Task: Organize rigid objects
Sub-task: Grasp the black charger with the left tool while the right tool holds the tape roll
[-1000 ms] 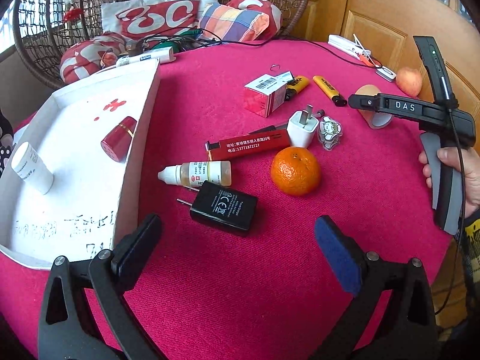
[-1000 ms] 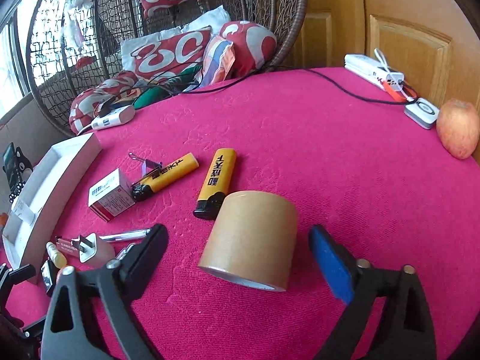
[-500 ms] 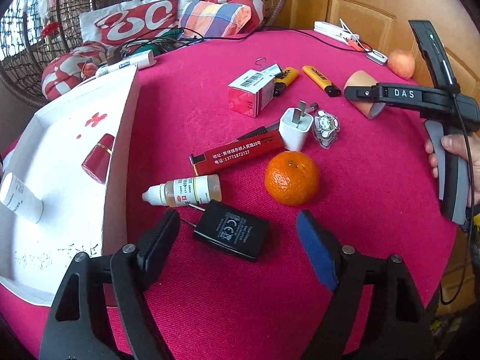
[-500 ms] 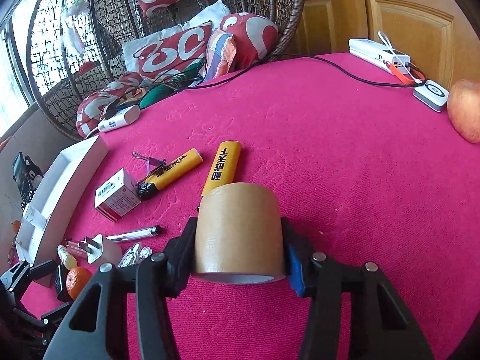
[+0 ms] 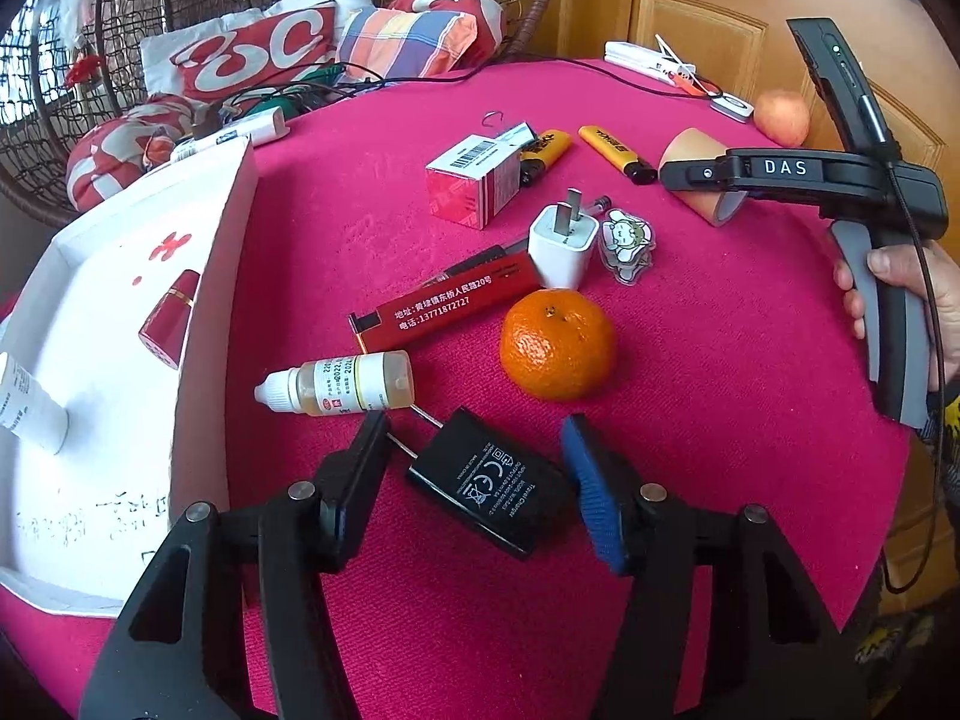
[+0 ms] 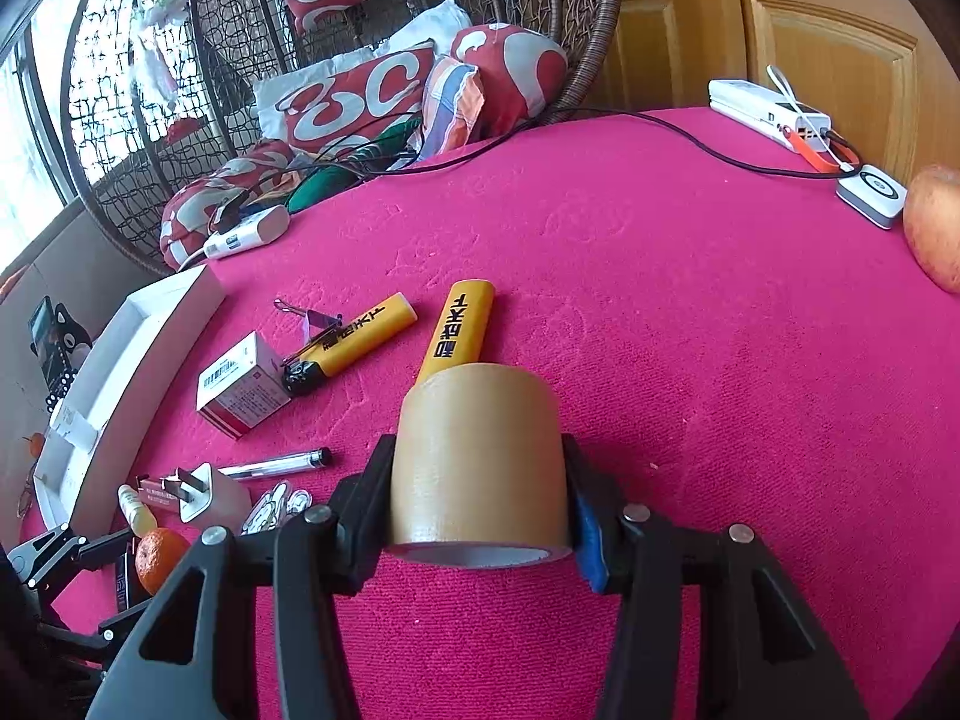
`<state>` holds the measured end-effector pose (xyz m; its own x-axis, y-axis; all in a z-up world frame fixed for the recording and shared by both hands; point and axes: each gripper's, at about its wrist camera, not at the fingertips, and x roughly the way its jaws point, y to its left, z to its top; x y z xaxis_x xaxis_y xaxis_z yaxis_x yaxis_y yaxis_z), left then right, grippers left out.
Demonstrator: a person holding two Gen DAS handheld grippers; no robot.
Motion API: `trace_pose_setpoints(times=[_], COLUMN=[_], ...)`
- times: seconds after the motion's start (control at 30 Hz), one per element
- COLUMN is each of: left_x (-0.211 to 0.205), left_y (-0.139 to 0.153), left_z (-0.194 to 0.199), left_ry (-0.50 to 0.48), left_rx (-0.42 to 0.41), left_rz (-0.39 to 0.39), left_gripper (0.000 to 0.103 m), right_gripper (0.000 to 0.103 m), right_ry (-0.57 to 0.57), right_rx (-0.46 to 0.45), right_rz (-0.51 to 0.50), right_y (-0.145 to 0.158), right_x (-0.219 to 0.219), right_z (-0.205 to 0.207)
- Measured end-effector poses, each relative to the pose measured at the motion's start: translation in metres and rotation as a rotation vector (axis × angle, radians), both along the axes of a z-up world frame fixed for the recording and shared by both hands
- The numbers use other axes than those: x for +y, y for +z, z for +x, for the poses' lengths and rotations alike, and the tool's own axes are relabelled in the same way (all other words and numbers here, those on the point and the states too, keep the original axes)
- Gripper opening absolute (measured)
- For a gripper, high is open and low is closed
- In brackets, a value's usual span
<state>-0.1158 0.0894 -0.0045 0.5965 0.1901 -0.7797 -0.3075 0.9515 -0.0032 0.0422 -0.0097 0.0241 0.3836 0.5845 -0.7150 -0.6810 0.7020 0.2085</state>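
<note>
The flat black plastic plug-in charger (image 5: 489, 489) lies on the pink-clothed counter (image 5: 690, 372), between the left tongs (image 5: 480, 456), whose jaws have just been closing and stand half-wide, not yet gripping it. The right tongs (image 6: 480, 480) clamp a tan roll of tape (image 6: 480, 456). A white cardboard tray (image 5: 207, 312) sits just left.

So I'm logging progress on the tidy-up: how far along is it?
Early. Done: a red tube and a white bottle lie in the white tray. In hand: the right hand-held gripper clamps the tape roll; the left hand-held gripper is closing around the black charger. Left: lighters, orange, boxes.
</note>
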Motion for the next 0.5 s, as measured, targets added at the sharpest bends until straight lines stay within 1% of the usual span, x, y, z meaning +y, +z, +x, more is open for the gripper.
trace_pose_setpoints(times=[0.07, 0.2, 0.3, 0.4, 0.5], left_x=[-0.003, -0.009, -0.010, -0.009, -0.006], left_y=[0.003, 0.018, 0.033, 0.050, 0.061], left_z=[-0.002, -0.009, -0.016, -0.024, -0.030], left_ry=[-0.004, -0.010, -0.010, 0.000, 0.023], left_rx=[-0.010, -0.051, -0.103, -0.157, -0.185], left_rz=[0.001, 0.029, 0.031, 0.032, 0.043], left_gripper=[0.059, 0.059, 0.059, 0.059, 0.059], right_gripper=[0.051, 0.051, 0.051, 0.051, 0.051], right_ry=[0.003, -0.010, -0.014, -0.019, -0.021], right_rx=[-0.001, -0.026, -0.007, -0.024, -0.056], right_rz=[0.004, 0.027, 0.070, 0.108, 0.147], right_y=[0.000, 0.005, 0.009, 0.021, 0.038], right_x=[0.000, -0.006, -0.015, -0.024, -0.032], right_z=[-0.001, -0.006, -0.012, -0.018, -0.025])
